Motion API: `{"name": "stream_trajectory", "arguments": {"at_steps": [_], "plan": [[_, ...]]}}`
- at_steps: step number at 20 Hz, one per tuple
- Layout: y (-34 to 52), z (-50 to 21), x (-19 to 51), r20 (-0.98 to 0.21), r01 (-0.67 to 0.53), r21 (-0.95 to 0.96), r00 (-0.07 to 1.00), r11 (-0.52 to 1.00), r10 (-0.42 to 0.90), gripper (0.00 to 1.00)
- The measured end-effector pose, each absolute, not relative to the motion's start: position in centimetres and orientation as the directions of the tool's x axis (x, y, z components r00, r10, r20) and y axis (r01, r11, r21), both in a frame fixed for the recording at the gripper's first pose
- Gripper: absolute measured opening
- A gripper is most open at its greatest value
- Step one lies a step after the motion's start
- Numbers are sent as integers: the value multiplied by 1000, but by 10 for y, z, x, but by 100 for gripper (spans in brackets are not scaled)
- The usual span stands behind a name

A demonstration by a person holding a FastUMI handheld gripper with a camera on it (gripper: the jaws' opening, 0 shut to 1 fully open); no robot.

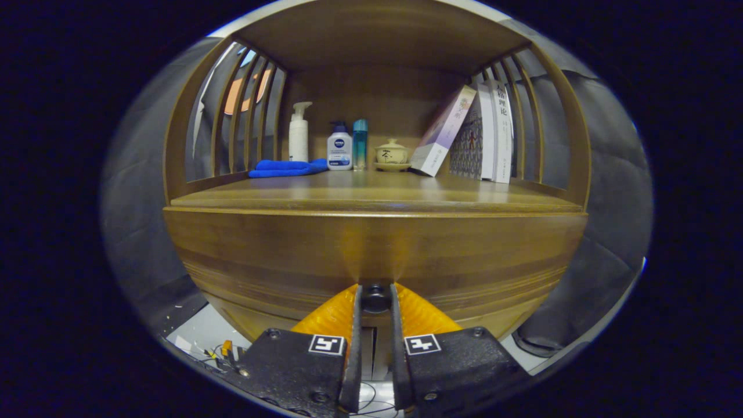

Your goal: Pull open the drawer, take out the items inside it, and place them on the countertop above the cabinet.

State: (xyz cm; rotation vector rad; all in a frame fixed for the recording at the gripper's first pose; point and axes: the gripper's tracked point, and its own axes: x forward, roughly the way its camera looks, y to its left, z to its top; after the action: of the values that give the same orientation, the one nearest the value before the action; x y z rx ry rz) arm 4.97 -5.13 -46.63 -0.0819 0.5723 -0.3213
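the gripper [376,297] is up against the front of the wooden cabinet [232,261], its two fingers [355,325] nearly together and both pressed on the small dark round knob [376,301] of the drawer [464,261], one on each side. the drawer front is flush with the cabinet, not pulled out, so nothing inside it can be seen.

above the drawer is the countertop [371,194], a bare stretch of wood nearest the fingers, with everything else lined up against the back panel well beyond them. from the left: a folded blue cloth [287,168] lying flat, a white pump bottle [299,133] standing just behind it, a shorter white pump bottle with a blue label [339,150] that reads nivea, a slim teal bottle [360,145] touching or just beside it, then a cream lidded cup [392,152] on a saucer [392,166], with a dark mark on its side too small to read. right of that a white box [442,132] leans tilted against a row of upright books [493,130]; one spine carries chinese characters, not clear enough to read.

slatted wooden sides [249,116] close the shelf left and right, and a wooden top covers it. below the cabinet, beside the fingers, some wires [217,351] lie on a pale floor.
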Motion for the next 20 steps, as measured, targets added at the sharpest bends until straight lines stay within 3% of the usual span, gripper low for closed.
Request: {"name": "stream_trajectory", "arguments": {"at_steps": [20], "plan": [[-36, -452, -16, -567, 221, -176, 774, 959, -282, 21]]}}
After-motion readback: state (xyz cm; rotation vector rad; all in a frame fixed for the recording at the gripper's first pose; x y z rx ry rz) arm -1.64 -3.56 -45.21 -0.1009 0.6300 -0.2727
